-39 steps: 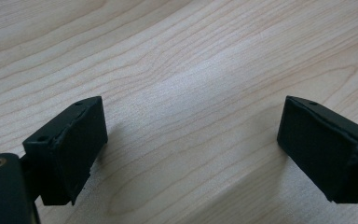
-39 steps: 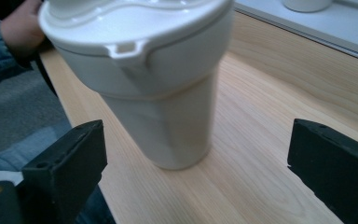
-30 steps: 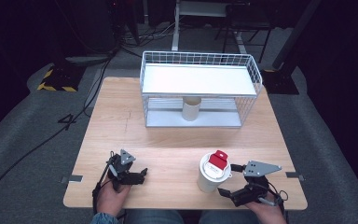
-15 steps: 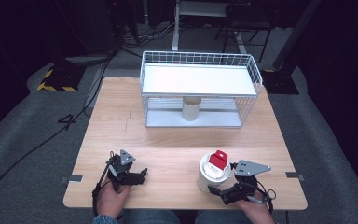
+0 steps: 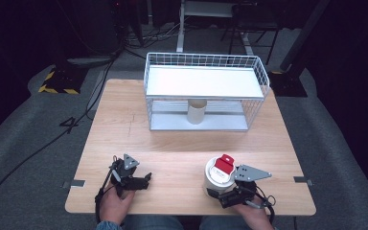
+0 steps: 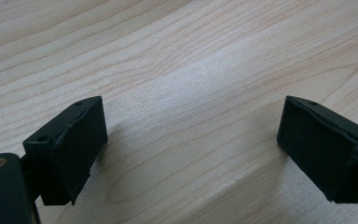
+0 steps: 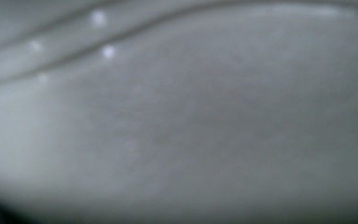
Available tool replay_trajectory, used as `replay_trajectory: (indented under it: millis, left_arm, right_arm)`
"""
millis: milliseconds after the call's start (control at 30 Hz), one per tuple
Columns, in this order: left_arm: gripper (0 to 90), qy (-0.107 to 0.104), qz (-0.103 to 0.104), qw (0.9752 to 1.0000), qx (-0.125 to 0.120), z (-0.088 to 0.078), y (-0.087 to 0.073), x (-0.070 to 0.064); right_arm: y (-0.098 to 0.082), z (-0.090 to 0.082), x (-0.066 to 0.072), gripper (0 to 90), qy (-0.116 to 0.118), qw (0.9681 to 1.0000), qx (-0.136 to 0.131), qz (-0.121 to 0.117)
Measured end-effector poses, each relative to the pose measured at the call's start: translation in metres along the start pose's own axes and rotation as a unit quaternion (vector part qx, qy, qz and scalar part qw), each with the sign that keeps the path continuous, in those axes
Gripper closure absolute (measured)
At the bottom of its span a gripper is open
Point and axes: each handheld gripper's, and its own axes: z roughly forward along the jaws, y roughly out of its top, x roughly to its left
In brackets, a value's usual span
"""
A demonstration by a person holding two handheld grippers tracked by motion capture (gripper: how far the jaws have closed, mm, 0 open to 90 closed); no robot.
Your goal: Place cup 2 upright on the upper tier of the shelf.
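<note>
Your right tool [image 5: 215, 191] sits at the near right edge of the bench [image 5: 182, 143], right up against the white tub [image 5: 219, 176] with the red-and-white label on its lid. The tub stands upright on the bench, well apart from the wire basket [image 5: 206, 93] at the far side. In the right gripper view the tub's white wall [image 7: 177, 121] is a close blur, and I cannot tell whether that tool is clamped on the tub or just beside it.

Your left tool [image 5: 146, 179] rests low at the near left — its pads [image 6: 70, 144] stand apart with bare wood between them, holding nothing.

A pale cylinder [image 5: 196, 111] stands under the basket's white shelf.
</note>
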Motion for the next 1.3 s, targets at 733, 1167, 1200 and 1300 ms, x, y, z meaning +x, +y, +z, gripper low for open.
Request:
replay_trajectory:
  millis: [733,1167,1200,1300]
  left_arm:
    - [9.1,0.000,0.000,1.0000,0.000,0.0000,0.0001,0.0001]
    - [9.1,0.000,0.000,1.0000,0.000,0.0001,0.0001,0.0000]
    - [9.1,0.000,0.000,1.0000,0.000,0.0001,0.0001,0.0001]
    - [9.1,0.000,0.000,1.0000,0.000,0.0001,0.0001,0.0001]
  right_arm:
    - [-0.0015,-0.0005,0.0016,9.0,-0.016,0.9997,-0.004,-0.020]
    - [0.0011,-0.0027,0.0008,9.2,-0.015,0.9996,-0.008,-0.021]
    - [0.0021,-0.0034,0.0009,9.2,-0.015,0.9997,-0.010,-0.019]
    - [0.0061,-0.0057,0.0005,9.2,-0.014,0.9996,-0.015,-0.016]
